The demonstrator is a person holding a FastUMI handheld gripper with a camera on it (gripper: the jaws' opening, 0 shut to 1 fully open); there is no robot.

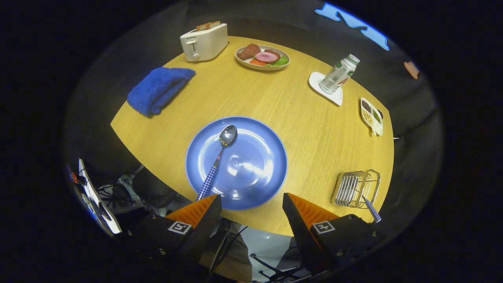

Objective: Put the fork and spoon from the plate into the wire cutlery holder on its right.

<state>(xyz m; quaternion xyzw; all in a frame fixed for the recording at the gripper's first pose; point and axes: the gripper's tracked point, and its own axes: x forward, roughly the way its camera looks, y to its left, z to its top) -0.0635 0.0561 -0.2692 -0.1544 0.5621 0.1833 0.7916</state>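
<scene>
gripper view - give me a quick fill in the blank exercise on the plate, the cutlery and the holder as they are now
1. On the blue plate lies only the ____, its checked handle reaching toward the plate's near rim.
2. A checked handle sticks out of the wire ____, so one piece is already stowed.
3. The gripper hovers before the plate with its fingers ____ and nothing between them.
4. The bottle stands on a white ____.

Missing words: spoon; cutlery holder; open; coaster

toaster point(204, 41), blue towel point(159, 89), food dish point(262, 57), bottle point(339, 74).
</scene>
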